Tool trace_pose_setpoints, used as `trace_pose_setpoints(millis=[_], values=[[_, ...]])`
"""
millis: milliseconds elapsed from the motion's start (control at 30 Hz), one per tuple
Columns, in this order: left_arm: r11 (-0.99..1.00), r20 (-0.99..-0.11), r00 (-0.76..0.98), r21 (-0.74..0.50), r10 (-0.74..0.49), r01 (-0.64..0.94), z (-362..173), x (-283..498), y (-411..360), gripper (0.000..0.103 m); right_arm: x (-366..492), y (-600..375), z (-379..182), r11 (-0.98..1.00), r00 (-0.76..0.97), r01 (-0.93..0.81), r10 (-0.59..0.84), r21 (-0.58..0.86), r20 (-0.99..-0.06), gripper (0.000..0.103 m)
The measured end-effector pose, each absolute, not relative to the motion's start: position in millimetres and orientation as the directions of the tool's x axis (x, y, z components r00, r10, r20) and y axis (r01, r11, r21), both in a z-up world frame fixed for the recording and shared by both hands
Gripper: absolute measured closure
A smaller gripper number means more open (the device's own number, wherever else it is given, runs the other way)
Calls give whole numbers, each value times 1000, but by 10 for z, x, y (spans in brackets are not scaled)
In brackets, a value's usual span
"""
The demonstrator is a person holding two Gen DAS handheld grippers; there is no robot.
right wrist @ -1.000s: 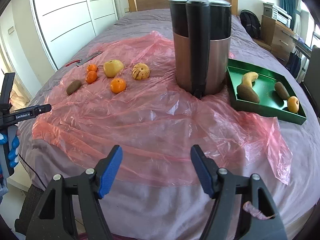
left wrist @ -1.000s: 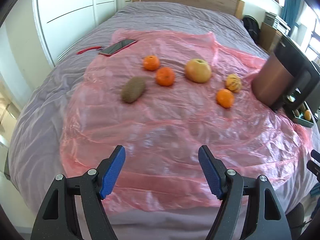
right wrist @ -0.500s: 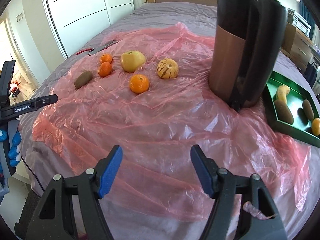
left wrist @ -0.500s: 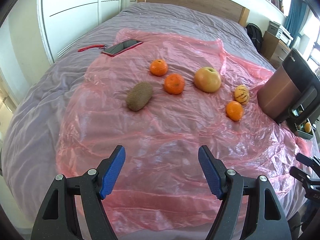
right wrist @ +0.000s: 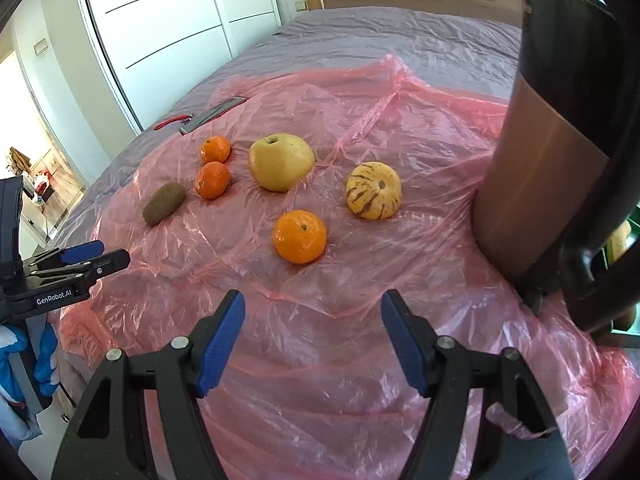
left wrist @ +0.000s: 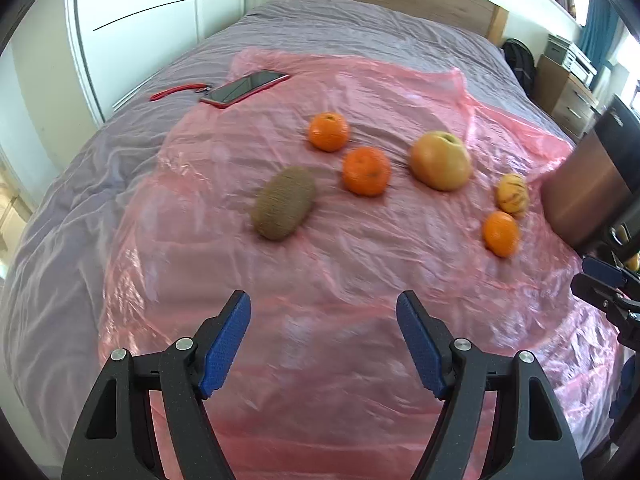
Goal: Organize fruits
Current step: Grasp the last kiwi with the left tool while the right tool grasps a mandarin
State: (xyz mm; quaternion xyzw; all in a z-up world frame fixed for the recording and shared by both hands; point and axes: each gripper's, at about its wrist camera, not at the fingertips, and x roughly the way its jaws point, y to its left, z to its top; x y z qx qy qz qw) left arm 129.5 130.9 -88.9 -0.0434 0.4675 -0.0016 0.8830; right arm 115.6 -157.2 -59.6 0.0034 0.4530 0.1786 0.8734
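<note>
Several fruits lie on a pink plastic sheet [left wrist: 320,280] on a bed. A brown kiwi [left wrist: 284,203] [right wrist: 164,203] is nearest my left gripper [left wrist: 323,338], which is open and empty, hovering short of it. Two tangerines [left wrist: 328,131] [left wrist: 366,171] and a yellow apple [left wrist: 441,160] [right wrist: 281,161] lie behind. A third tangerine [right wrist: 300,236] [left wrist: 500,233] lies just ahead of my right gripper [right wrist: 312,338], open and empty. A striped yellow fruit [right wrist: 373,195] [left wrist: 512,194] sits to its right.
A tall copper and black canister [right wrist: 560,140] [left wrist: 592,196] stands at the right, hiding most of a green tray [right wrist: 624,240] behind it. A red phone [left wrist: 244,88] and a red strap [left wrist: 176,92] lie at the sheet's far left edge.
Both grippers have moved forward and left towards the fruits, which now look larger. The canister has slid to the right edge of the right wrist view, hiding the green tray.
</note>
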Motion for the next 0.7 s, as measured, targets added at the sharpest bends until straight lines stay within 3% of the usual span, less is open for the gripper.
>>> trace_pose_setpoints(millis=[300, 700], values=[[992, -824, 566, -63, 8, -106, -973, 1705, 1707, 33, 1618, -1239, -834, 925, 495, -331, 338, 185, -801, 27], [995, -853, 521, -68, -22, -70, -1246, 2075, 1726, 33, 1894, -1026, -1085, 919, 460, -350, 337, 181, -821, 28]])
